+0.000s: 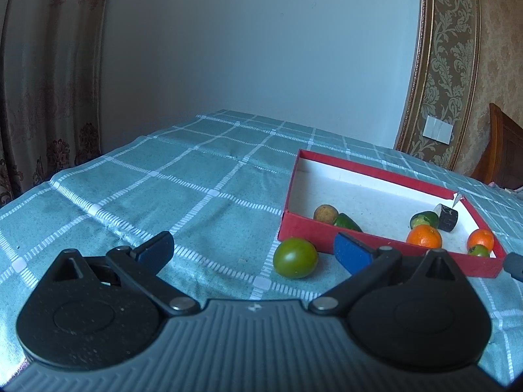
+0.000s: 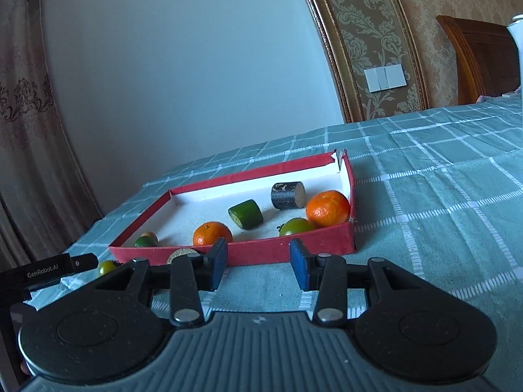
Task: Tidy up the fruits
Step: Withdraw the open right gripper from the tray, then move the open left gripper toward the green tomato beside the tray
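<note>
A red shallow box (image 1: 313, 230) (image 2: 287, 248) lies on the teal checked cloth. It holds two oranges (image 1: 424, 236) (image 2: 328, 208), cucumber pieces (image 2: 245, 214), a green tomato (image 2: 295, 226), a brown round fruit (image 1: 325, 213) and a dark cylinder (image 2: 287, 195). A green tomato (image 1: 295, 257) (image 2: 107, 267) lies on the cloth outside the box's near wall. My left gripper (image 1: 255, 253) is open and empty, the tomato between its fingers and just ahead. My right gripper (image 2: 258, 263) is open and empty in front of the box. A tan piece (image 2: 183, 254) shows behind its left finger.
The cloth-covered table (image 1: 163, 179) stretches left of the box and right of it (image 2: 441, 196). A wall, curtains (image 1: 39, 65) and a wooden chair back (image 2: 477, 58) stand behind. The left gripper's body (image 2: 49, 271) shows at the left of the right wrist view.
</note>
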